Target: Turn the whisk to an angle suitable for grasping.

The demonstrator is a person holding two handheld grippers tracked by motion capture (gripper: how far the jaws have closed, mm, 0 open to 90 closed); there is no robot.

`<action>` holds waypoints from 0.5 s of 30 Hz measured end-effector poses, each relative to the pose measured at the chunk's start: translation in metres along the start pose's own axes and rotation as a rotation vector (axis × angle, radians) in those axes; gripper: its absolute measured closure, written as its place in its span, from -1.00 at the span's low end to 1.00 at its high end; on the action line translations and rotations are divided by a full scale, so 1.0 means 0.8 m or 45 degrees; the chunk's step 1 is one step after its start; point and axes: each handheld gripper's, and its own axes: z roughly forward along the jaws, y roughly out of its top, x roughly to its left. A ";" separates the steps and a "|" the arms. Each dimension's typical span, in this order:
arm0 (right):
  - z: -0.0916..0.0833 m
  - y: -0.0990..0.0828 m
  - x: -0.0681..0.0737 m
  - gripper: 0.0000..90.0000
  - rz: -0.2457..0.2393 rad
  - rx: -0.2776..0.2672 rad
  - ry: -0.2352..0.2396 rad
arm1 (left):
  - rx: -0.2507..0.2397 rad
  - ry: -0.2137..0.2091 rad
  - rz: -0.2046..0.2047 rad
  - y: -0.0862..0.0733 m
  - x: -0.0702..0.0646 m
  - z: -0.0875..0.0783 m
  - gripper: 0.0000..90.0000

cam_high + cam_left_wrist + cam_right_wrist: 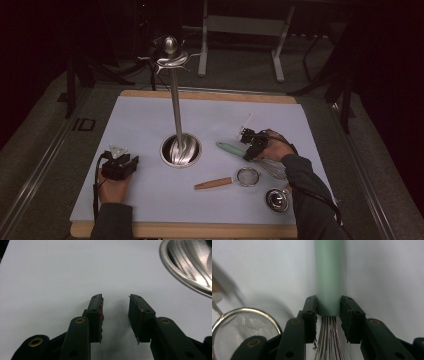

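High view first, and I read it left to right. My left gripper [120, 161] sits low on the pale blue mat [140, 125], near the mat's front left corner, pointing away from me. In the left gripper view its jaws stand apart with bare mat between them and nothing in their hold. Just off to that gripper's right is the round steel base [181, 150] of the utensil stand, whose rim shows as a bright curve at the upper right of the left gripper view [185, 277]. From the base a tall steel pole [176, 107] rises to a knobbed top with hooks.

Further right lies the whisk [231, 148], its mint-green handle pointing toward the base. My right gripper [252, 142] is on it: in the right gripper view the jaws sit one on each side of the handle's end [328, 277], where the wires [328, 340] come out, and the pads touch it on both sides, so I read it as clamped on the whisk. Just below that gripper, toward me, rests a small mesh strainer [247, 176] with a wooden handle. Nearer my right sleeve is a small round steel cup [277, 199].
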 end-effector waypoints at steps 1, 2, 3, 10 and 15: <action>0.004 0.002 -0.001 0.50 -0.003 0.016 0.004 | 0.000 -0.001 -0.002 0.000 0.000 0.000 0.41; 0.008 0.004 -0.001 0.51 0.005 0.039 0.009 | -0.001 -0.002 -0.003 0.000 0.000 0.000 0.41; 0.012 0.005 0.000 0.52 0.004 0.049 0.008 | -0.001 -0.003 -0.002 0.000 0.000 0.000 0.41; 0.011 0.006 0.003 0.54 -0.014 0.041 -0.029 | 0.000 -0.003 0.000 0.000 0.000 0.000 0.41; 0.009 0.004 0.001 0.54 -0.008 0.017 -0.057 | 0.000 -0.002 -0.002 0.000 0.000 0.000 0.40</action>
